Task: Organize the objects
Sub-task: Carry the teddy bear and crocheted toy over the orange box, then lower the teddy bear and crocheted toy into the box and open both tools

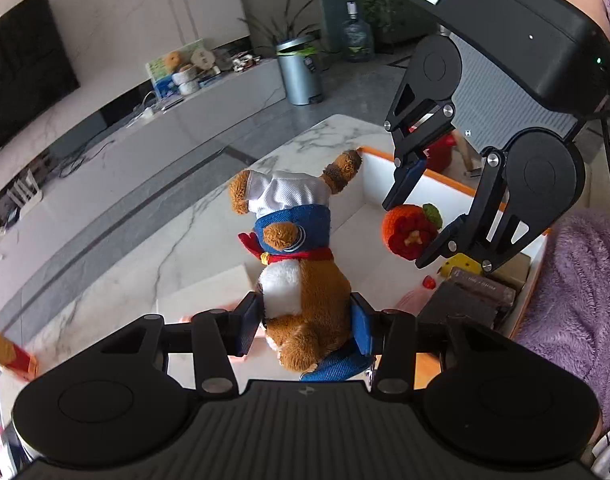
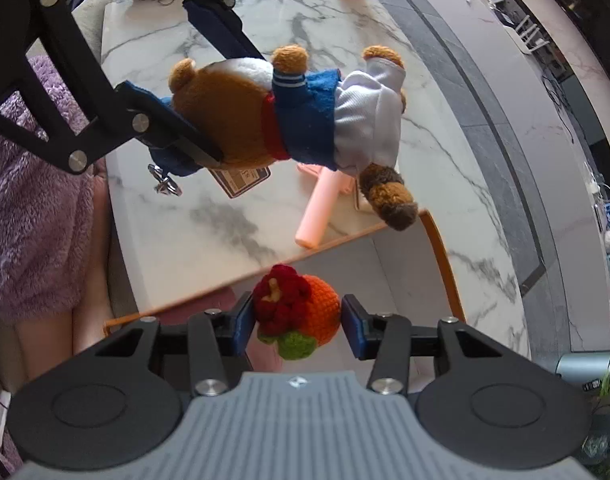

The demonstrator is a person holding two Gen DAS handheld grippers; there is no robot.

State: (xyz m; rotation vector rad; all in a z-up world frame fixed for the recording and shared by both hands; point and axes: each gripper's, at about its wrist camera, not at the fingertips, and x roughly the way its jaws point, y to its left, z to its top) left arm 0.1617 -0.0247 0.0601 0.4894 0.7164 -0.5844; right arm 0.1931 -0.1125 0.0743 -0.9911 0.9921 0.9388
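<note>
Left wrist: marble table (image 1: 153,248) (living room)

We are in a home's living room. We see a wall television (image 1: 23,68), a marble coffee table (image 1: 185,216) and potted plants (image 1: 289,32).

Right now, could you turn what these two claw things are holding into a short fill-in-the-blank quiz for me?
1. The left gripper is clamped on a brown plush ____ in a blue top.
2. The right gripper holds a crocheted orange-and-red ____.
3. The white storage box has an ____ rim.
4. The pink plastic tube lies on a white ____ tabletop.

Missing words: bear; fruit; orange; marble
</note>
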